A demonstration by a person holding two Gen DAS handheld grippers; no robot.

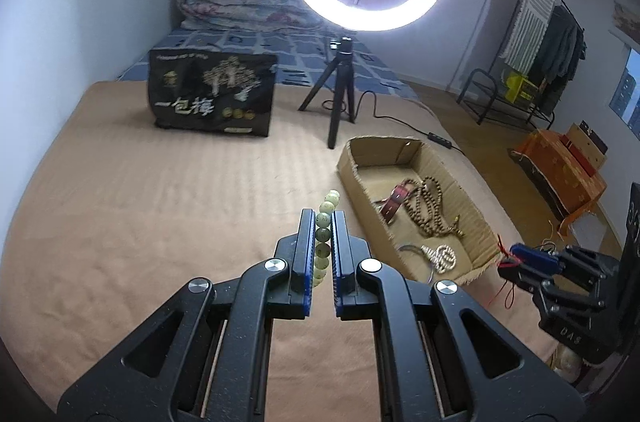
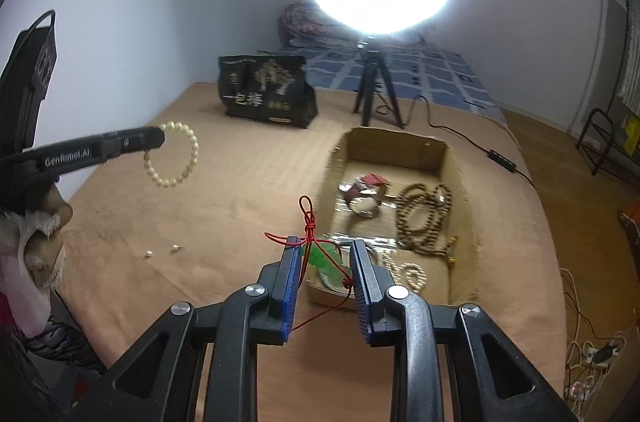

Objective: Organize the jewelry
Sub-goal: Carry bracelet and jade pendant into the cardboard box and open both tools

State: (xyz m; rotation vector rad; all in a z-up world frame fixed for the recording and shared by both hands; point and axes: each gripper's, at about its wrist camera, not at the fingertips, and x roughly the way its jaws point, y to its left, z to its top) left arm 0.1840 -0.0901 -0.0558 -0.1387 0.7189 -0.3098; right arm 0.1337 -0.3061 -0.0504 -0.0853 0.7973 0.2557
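Observation:
My left gripper (image 1: 323, 218) is shut on a pale green bead bracelet (image 1: 325, 222) and holds it above the tan blanket; the bracelet hangs from it in the right wrist view (image 2: 176, 158). My right gripper (image 2: 326, 246) is partly closed around a green pendant on a red cord (image 2: 328, 262), just over the near edge of the cardboard box (image 2: 400, 142). The box (image 1: 352, 158) holds a brown bead necklace (image 1: 430, 206), a red-banded item (image 1: 394, 202) and a white bead piece (image 1: 444, 258).
A black snack bag (image 1: 212, 94) stands at the back of the tan blanket (image 1: 160, 222). A ring light on a tripod (image 1: 340, 94) stands behind the box, with its cable (image 1: 400, 122) trailing right. Two small loose pieces (image 2: 162, 252) lie on the blanket.

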